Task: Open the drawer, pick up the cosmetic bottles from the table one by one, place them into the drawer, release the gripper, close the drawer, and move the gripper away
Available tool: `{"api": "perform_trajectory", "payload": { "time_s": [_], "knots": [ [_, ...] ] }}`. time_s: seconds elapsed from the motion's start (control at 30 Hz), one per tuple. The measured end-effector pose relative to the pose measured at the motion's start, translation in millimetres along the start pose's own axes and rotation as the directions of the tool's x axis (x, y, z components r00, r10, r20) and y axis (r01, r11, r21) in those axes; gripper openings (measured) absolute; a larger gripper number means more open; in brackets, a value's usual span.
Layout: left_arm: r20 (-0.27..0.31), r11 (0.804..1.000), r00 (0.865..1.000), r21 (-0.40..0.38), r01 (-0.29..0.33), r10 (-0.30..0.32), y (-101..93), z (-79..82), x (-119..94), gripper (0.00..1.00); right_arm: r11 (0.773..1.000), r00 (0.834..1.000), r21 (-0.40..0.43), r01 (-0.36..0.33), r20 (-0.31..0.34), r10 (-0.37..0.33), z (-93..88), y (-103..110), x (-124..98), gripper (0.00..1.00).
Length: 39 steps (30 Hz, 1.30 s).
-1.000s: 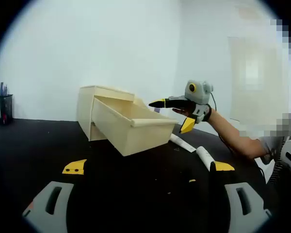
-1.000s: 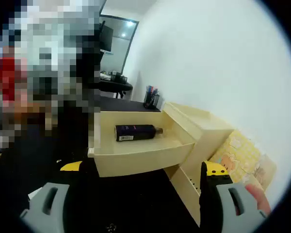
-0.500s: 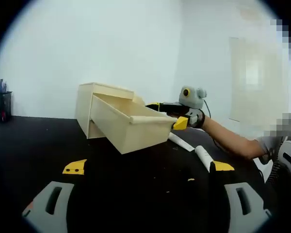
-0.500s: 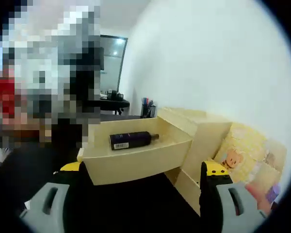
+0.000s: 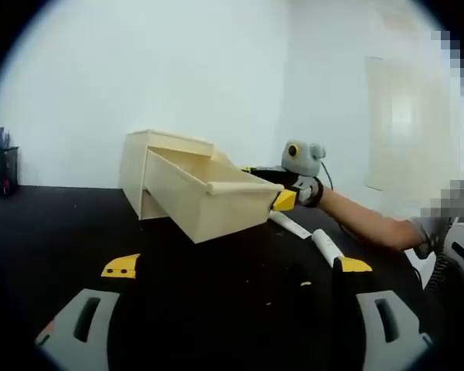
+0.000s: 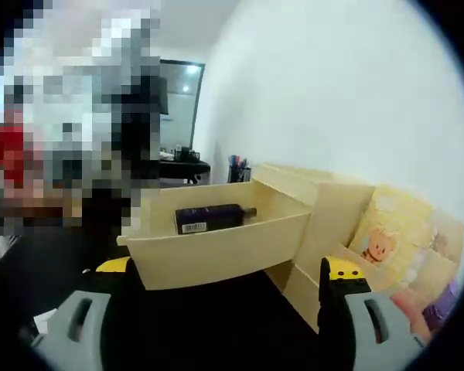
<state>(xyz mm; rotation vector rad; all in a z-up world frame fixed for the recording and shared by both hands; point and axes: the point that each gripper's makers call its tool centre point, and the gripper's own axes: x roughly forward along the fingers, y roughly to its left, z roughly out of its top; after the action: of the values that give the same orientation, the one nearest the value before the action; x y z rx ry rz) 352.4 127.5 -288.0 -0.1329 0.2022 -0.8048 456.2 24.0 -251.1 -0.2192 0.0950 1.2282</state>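
A cream drawer cabinet point(image 5: 166, 158) stands on the black table with its drawer point(image 5: 209, 202) pulled out. Inside the drawer point(image 6: 216, 249) lies a dark bottle point(image 6: 209, 218) on its side. Two white bottles point(image 5: 291, 226) point(image 5: 325, 249) lie on the table to the right of the drawer. My right gripper point(image 5: 267, 185) is open at the drawer's right front corner, held by a hand. In its own view my right gripper point(image 6: 228, 267) faces the drawer's side wall with nothing between its fingers. Low over the table in front of the cabinet, my left gripper point(image 5: 237, 266) is open and holds nothing.
A black pen cup point(image 5: 5, 171) stands at the table's far left, also visible behind the drawer as the pen cup point(image 6: 238, 170). A yellow card with a bear picture point(image 6: 387, 241) leans beside the cabinet point(image 6: 336, 212). A person's forearm point(image 5: 363, 224) reaches in from the right.
The right gripper has come down from above the drawer to its right front corner, and its view now looks level at the drawer's side. The left gripper has hardly moved.
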Motion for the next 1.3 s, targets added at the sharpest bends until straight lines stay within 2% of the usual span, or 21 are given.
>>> {"api": "perform_trajectory", "payload": {
  "time_s": [0.5, 0.97, 1.07, 1.3],
  "knots": [
    [-0.019, 1.000, 1.000, 0.015, -0.007, 0.007, 1.9, -3.5, 0.2, 0.92, 0.999, 1.000, 0.040, 0.009, 0.024, -0.010, 2.8, -3.3, 2.2, 0.93],
    [-0.019, 1.000, 1.000, 0.026, 0.001, -0.001, -0.4, -2.7, -0.4, 0.90, 0.994, 0.997, 0.083, 0.065, 0.041, -0.068, 3.3, -16.3, 3.1, 0.93],
    [-0.020, 1.000, 1.000, 0.031, 0.002, -0.002, -0.8, -2.2, -0.1, 0.90, 0.996, 0.998, 0.078, 0.050, 0.040, -0.053, 3.3, -18.1, 4.8, 0.93],
    [0.018, 0.999, 1.000, 0.039, 0.011, -0.012, -3.2, 8.7, -2.6, 0.89, 0.996, 0.997, 0.075, 0.055, 0.041, -0.059, 6.0, -26.9, 9.0, 0.93]
  ]
}}
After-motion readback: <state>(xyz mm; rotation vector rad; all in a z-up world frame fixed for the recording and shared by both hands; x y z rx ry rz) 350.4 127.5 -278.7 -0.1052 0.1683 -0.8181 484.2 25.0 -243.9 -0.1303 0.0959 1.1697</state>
